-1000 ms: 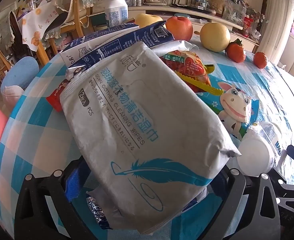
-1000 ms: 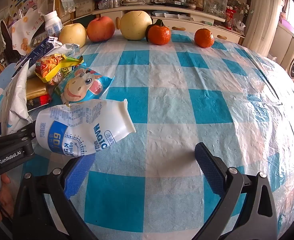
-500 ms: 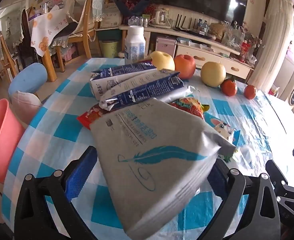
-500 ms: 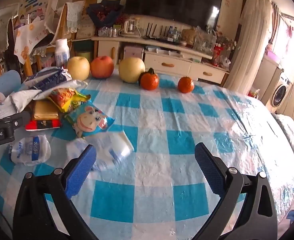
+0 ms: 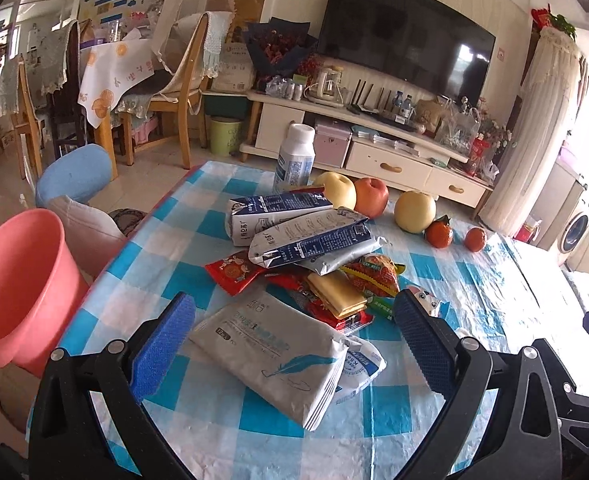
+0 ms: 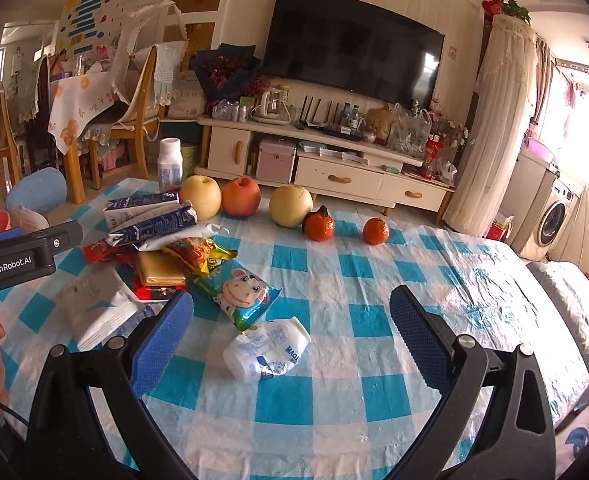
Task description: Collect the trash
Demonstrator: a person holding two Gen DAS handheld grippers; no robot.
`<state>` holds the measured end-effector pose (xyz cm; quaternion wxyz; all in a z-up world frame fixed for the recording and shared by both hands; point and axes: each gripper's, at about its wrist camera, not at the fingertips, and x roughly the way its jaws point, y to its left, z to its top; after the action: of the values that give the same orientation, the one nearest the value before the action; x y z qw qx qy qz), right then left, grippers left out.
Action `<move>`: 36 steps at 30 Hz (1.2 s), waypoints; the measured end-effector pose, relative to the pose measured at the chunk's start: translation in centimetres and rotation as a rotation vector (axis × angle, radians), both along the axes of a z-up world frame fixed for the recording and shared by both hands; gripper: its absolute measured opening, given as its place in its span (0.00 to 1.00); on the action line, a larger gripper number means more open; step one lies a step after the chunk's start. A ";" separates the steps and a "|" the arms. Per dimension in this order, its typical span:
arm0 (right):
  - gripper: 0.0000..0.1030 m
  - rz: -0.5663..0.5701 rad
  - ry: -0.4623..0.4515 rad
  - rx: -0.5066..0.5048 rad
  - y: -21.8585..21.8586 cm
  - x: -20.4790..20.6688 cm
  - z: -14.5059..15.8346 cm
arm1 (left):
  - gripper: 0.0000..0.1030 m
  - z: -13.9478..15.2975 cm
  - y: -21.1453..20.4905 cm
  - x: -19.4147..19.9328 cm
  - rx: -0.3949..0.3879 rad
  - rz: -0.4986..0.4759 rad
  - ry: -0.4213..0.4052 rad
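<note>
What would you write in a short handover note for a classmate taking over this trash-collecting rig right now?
Left gripper: open, empty, above the wet-wipes pack.
Right gripper: open, empty, above the crumpled white bottle.
Both lie on the checked table; wrappers and milk cartons are piled behind.
Pink bucket stands at the table's left edge; nothing visible in it.
Left to do: all the trash. The fruit is probably not trash.

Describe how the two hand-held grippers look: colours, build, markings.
Both match: the left hand-held gripper and the right hand-held gripper have black plastic arms with silver screw heads, ending in two fingers faced with blue textured pads. The right wrist view shows the left unit's black body printed "GenRobot.AI" in white.
</note>
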<state>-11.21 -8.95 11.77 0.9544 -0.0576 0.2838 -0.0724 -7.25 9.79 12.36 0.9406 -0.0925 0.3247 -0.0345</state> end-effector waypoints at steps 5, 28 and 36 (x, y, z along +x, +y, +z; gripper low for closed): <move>0.96 0.002 -0.024 0.004 1.4 -1.6 1.3 | 0.96 1.3 1.9 -1.6 -0.018 0.021 -0.039; 0.96 0.033 -0.124 0.050 3.5 -5.0 3.7 | 0.96 3.8 4.1 -5.0 -0.029 0.039 -0.116; 0.96 0.039 -0.125 0.076 2.5 -5.0 3.0 | 0.96 3.7 3.5 -5.3 -0.006 0.036 -0.121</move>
<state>-16.18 -6.41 14.73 0.9730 -0.0224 0.2251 -0.0467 -12.55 13.32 16.03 0.9587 -0.0991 0.2656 -0.0239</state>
